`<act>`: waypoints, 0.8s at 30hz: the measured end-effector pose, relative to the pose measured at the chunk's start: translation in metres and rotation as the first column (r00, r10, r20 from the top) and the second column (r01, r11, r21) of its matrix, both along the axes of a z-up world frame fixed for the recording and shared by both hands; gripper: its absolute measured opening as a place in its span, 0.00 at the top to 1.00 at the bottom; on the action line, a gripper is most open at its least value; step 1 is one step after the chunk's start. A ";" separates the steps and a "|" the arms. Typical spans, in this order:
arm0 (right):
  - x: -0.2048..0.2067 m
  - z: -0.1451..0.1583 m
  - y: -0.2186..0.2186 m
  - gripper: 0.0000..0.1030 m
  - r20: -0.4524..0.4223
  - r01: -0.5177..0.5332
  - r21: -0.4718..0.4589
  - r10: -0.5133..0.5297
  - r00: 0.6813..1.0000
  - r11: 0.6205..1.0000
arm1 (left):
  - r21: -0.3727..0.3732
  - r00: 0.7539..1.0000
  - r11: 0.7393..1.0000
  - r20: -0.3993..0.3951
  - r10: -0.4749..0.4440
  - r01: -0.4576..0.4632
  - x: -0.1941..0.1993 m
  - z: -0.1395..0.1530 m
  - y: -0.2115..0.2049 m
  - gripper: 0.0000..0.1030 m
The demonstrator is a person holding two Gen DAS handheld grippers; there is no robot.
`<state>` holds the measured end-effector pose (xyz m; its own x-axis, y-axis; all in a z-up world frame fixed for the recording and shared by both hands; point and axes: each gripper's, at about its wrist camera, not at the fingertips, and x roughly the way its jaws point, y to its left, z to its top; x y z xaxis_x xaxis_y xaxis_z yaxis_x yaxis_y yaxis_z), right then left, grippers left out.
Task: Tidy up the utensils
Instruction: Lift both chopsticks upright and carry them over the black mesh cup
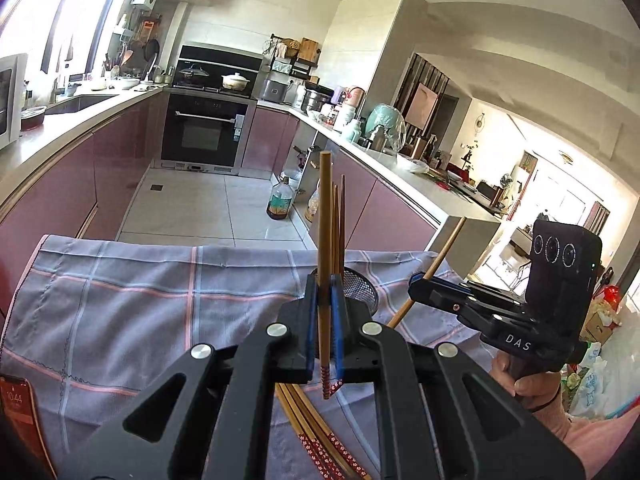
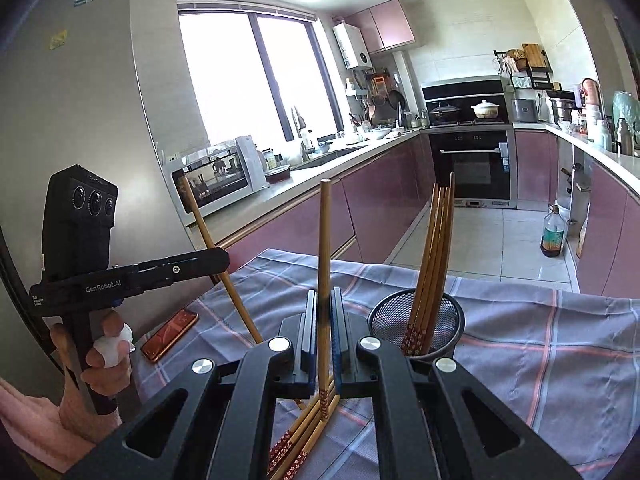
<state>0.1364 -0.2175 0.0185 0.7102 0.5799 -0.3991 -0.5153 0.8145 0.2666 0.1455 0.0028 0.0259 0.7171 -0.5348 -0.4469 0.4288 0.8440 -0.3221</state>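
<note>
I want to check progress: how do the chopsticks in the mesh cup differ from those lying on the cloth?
The chopsticks in the mesh cup stand nearly upright, patterned ends down, inside the mesh cup. The chopsticks on the cloth lie flat, loose, still unsorted on the cloth. Both are brown sticks with red patterned ends.

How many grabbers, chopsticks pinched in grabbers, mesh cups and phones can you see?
Grippers: 2, the left gripper and the right gripper
Held chopsticks: 2, the left chopstick and the right chopstick
Mesh cup: 1
Phone: 1
Total: 6
</note>
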 end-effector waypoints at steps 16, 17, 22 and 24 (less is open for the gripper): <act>0.015 0.038 -0.026 0.95 0.101 0.080 0.014 -0.081 0.992 0.997 | -0.007 0.997 1.000 0.080 -0.024 0.025 0.038 0.040 -0.027 0.93; 0.017 0.040 -0.027 0.95 0.105 0.087 0.012 -0.088 0.991 0.996 | -0.003 0.996 1.000 0.085 -0.020 0.020 0.041 0.042 -0.029 0.93; 0.026 0.049 -0.033 0.95 0.128 0.115 0.011 -0.115 0.985 0.993 | 0.001 0.996 1.000 0.086 -0.020 0.020 0.054 0.048 -0.038 0.93; 0.029 0.052 -0.036 0.95 0.135 0.124 0.015 -0.124 0.983 0.992 | 0.010 0.996 1.000 0.089 -0.012 0.011 0.060 0.049 -0.043 0.93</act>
